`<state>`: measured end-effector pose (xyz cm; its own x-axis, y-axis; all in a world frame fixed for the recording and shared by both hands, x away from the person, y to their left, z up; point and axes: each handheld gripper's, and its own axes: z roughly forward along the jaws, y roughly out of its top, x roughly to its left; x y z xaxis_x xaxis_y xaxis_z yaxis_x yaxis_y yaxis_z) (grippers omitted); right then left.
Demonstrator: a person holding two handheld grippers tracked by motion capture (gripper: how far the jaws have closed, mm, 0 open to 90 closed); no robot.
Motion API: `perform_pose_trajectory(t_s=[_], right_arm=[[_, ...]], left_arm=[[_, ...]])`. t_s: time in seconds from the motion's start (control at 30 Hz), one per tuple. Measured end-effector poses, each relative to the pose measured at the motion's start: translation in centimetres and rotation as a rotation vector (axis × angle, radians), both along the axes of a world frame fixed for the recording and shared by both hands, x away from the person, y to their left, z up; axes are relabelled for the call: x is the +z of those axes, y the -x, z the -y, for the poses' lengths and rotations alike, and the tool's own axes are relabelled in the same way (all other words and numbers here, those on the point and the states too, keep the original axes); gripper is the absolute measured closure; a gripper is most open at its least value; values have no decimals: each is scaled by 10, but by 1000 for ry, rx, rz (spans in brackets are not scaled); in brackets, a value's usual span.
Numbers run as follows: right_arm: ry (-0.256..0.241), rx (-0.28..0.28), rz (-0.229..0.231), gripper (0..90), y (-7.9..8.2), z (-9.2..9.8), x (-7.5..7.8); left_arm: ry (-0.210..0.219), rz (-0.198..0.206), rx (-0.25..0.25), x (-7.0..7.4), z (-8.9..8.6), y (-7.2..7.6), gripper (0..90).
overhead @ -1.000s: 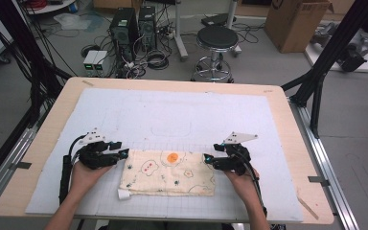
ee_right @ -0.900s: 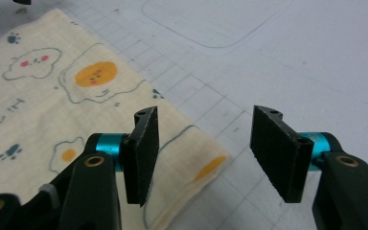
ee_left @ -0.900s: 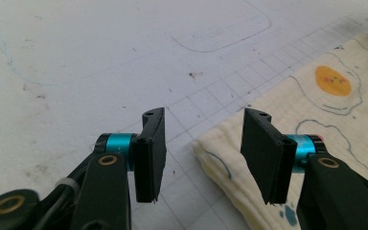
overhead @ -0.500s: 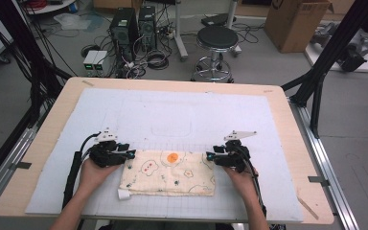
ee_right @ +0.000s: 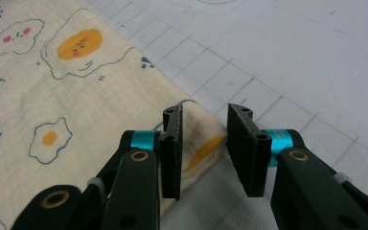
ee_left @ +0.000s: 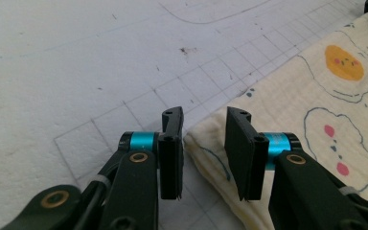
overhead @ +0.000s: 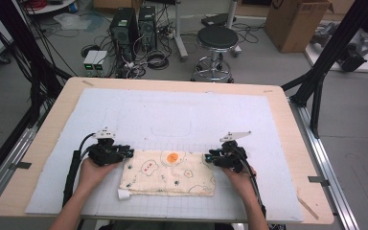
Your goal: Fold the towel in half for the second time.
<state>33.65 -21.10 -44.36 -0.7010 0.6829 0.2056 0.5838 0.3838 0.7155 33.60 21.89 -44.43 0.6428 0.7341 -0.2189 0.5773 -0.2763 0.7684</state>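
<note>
Even, bright overhead light falls on the bench (overhead: 287,120), with no glare and only faint shadows beside the cloth (overhead: 167,172). The high view is soft and slightly grainy. In both gripper views the cloth's print is sharp, while the near jaws blur slightly.

High view: overhead from person's side, facing fwd/down on tabletop (overhead: 287,115). Both tool views: v. close, low, along jaws. All share cloth (overhead: 168,173) corners.

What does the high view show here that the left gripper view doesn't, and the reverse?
High view: the whole folded cloth, both hands, right gripper at its far right corner, table edge, stool.
Left gripper view: left gripper with jaws open astride the cloth's corner, one on the mat.
Both: cloth, egg print, gridded mat.
</note>
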Motion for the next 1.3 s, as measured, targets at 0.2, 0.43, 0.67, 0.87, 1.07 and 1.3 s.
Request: perform_pose_trajectory(t_s=[0.2, 0.43, 0.67, 0.87, 1.07, 1.3], right_arm=[[13, -1, 6, 681, 1, -2, 0], [42, 13, 21, 726, 4, -6, 2], [12, 41, -13, 817, 5, -5, 1], [17, 57, -17, 830, 7, -6, 4], [-12, 65, -10, 834, 6, -4, 13], [-27, 60, 0, 836, -6, -6, 22]], left_arm=[[-16, -5, -4, -1, 3, 0, 704], [-14, -3, -18, -1, 4, 2, 799], [5, 3, -20, 3, -1, 3, 823], [9, 13, -20, 5, -2, 4, 830], [31, 43, 4, 12, -5, 6, 832], [58, 65, 45, 17, -10, -4, 837]])
